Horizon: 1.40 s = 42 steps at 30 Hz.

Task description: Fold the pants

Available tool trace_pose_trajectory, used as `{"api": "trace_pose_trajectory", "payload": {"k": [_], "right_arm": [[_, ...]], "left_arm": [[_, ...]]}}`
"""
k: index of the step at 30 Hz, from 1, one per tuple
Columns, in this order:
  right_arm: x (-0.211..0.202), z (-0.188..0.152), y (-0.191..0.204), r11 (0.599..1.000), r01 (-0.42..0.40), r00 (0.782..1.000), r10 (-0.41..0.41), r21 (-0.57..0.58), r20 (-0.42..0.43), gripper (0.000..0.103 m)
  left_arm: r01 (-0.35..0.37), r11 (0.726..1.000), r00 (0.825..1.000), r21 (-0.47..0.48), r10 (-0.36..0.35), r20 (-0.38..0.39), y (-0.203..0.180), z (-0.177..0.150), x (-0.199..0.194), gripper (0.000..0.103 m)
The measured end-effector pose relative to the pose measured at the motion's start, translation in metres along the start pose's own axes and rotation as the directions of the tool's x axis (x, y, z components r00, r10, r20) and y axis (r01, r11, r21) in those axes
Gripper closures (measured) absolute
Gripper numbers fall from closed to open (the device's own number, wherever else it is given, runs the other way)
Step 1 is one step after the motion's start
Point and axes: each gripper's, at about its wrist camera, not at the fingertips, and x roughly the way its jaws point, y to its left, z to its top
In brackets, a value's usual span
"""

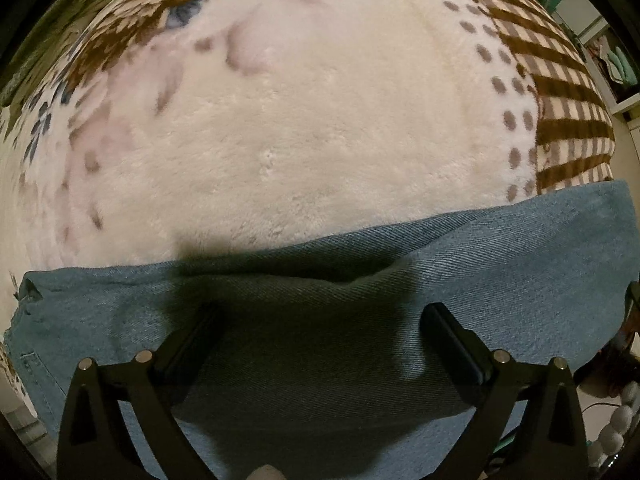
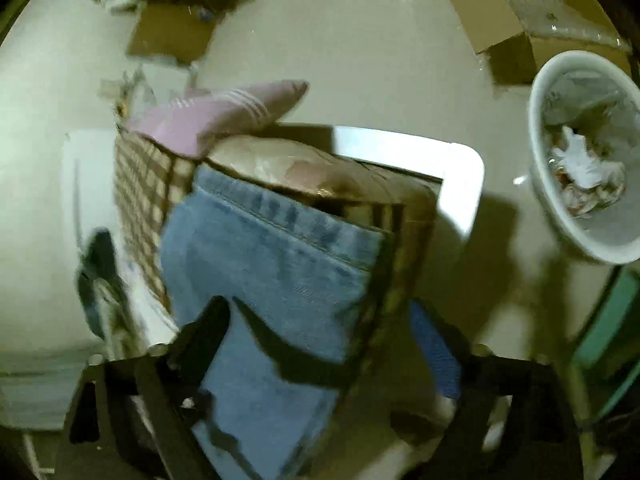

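Left claw (image 1: pixel 320 320) hangs wide open over the faded blue denim pants (image 1: pixel 304 344) lying at 6 o'clock on the fluffy cream patterned blanket (image 1: pixel 312 128), gripping nothing, while the blurry right claw (image 2: pixel 320 336) sits half-open with denim between its fingers, can't tell if it's pinching.

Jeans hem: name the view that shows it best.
Right wrist view. The stitched hem of the jeans runs across mid-frame, though blurred. The left wrist view shows only plain denim on the blanket, no hem.
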Motion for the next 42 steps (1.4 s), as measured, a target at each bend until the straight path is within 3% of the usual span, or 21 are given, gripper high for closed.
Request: {"api": "trace_pose_trajectory", "payload": {"k": [3,7,9,10,11,15,17,20,22,23,24,25,28,30,31,33,35,36,38,42], "right_arm": [[-0.011,-0.006,0.017,0.999,-0.025,0.995,0.028,-0.044,0.092,0.064],[-0.019,-0.011,0.032,0.993,-0.085,0.987,0.096,-0.088,0.129,0.065],[-0.011,-0.005,0.031,0.991,-0.107,0.988,0.115,-0.075,0.105,0.060],[-0.005,-0.001,0.029,0.992,-0.108,0.990,0.113,-0.059,0.089,0.051],[0.001,0.002,0.027,0.993,-0.114,0.990,0.117,-0.043,0.075,0.049],[0.009,0.010,0.028,0.979,-0.201,0.978,0.202,-0.011,0.059,0.049],[0.006,0.008,0.038,0.961,-0.276,0.957,0.278,-0.031,0.084,0.051],[0.016,0.006,0.054,0.965,-0.256,0.963,0.260,-0.060,0.072,0.041],[0.033,0.008,0.054,0.975,-0.220,0.975,0.221,-0.018,0.037,0.035],[0.037,0.009,0.054,0.974,-0.226,0.974,0.226,-0.010,0.028,0.038],[0.036,0.011,0.056,0.975,-0.222,0.974,0.223,-0.015,0.032,0.051],[0.033,0.012,0.057,0.974,-0.226,0.973,0.226,-0.014,0.038,0.072],[0.023,0.010,0.055,0.962,-0.274,0.961,0.272,0.018,0.051,0.075],[0.023,0.008,0.051,0.935,-0.349,0.937,0.348,0.062,0.031,0.067],[0.023,0.009,0.049,0.927,-0.367,0.930,0.366,0.084,0.027,0.053],[0.018,0.009,0.040,0.883,-0.450,0.893,0.447,0.137,0.051,0.031],[0.010,0.008,0.031,0.838,-0.519,0.854,0.513,0.170,0.079,0.025],[0.008,0.008,0.030,0.830,-0.531,0.847,0.526,0.169,0.077,0.024],[0.006,0.007,0.032,0.849,-0.514,0.858,0.511,0.124,0.056,0.024],[0.022,0.009,0.048,0.937,-0.348,0.938,0.347,-0.023,-0.018,0.026]], "left_arm": [[-0.004,1.000,1.000,-0.002,0.004,-0.007,0.000,0.003,0.000,0.000],[-0.006,1.000,1.000,0.000,0.006,-0.011,-0.002,0.004,0.002,0.000],[-0.006,1.000,1.000,0.000,0.006,-0.010,-0.002,0.004,0.002,0.000],[-0.006,1.000,1.000,0.001,0.006,-0.010,-0.002,0.004,0.002,0.000],[-0.006,1.000,1.000,0.002,0.006,-0.010,-0.001,0.003,0.001,0.000],[0.000,1.000,1.000,0.004,0.000,-0.002,-0.002,0.006,0.001,0.000],[0.001,1.000,1.000,0.003,-0.001,0.005,-0.001,0.005,0.003,0.000],[-0.003,1.000,1.000,-0.002,0.003,0.012,0.002,0.000,0.004,0.000],[-0.001,1.000,1.000,-0.002,0.001,0.008,0.002,0.000,0.003,0.000],[0.001,1.000,1.000,0.000,-0.001,0.004,0.000,-0.001,0.003,0.000],[0.005,1.000,1.000,0.000,-0.005,0.000,0.000,-0.001,0.002,0.000],[0.008,1.000,1.000,0.000,-0.008,-0.003,0.000,-0.001,0.002,0.000],[0.010,1.000,1.000,0.001,-0.010,-0.002,0.003,0.000,0.002,0.000],[0.010,1.000,1.000,-0.001,-0.010,0.002,0.003,0.000,0.002,0.000],[0.011,1.000,1.000,-0.002,-0.011,0.002,0.003,-0.001,0.002,0.000],[0.012,1.000,1.000,-0.003,-0.012,0.000,0.004,0.000,0.002,0.000],[0.013,1.000,1.000,-0.004,-0.013,-0.004,0.004,0.001,0.002,0.000],[0.013,1.000,1.000,-0.003,-0.013,-0.004,0.004,0.001,0.002,0.000],[0.013,1.000,1.000,-0.004,-0.013,-0.003,0.005,0.001,0.002,0.000],[0.008,1.000,1.000,-0.006,-0.008,0.004,0.004,0.001,0.002,0.000]]}}
